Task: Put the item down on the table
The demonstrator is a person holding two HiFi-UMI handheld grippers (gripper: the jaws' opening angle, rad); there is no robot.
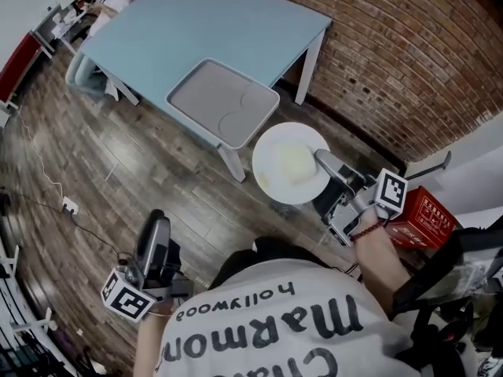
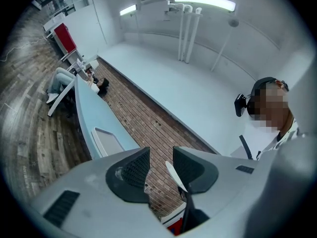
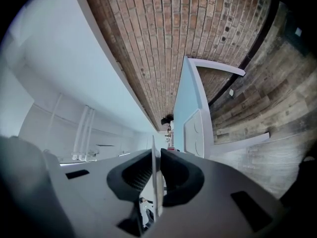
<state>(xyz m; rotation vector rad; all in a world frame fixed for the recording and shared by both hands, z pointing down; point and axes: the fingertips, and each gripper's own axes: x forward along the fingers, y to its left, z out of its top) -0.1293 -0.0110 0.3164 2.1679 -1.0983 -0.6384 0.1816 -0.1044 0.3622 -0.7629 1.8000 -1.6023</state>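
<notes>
A round white plate hangs in the air over the wooden floor, just off the near corner of the light-blue table. My right gripper is shut on the plate's right rim. In the right gripper view the plate shows edge-on as a thin line pinched between the jaws of that gripper. My left gripper is low at the left, open and empty. In its own view this gripper has a clear gap between its pads, with the plate far beyond it.
A grey sectioned tray lies at the table's near edge. A brick wall runs behind the table at the right. A red box sits by my right arm. A chair stands at the table's left end.
</notes>
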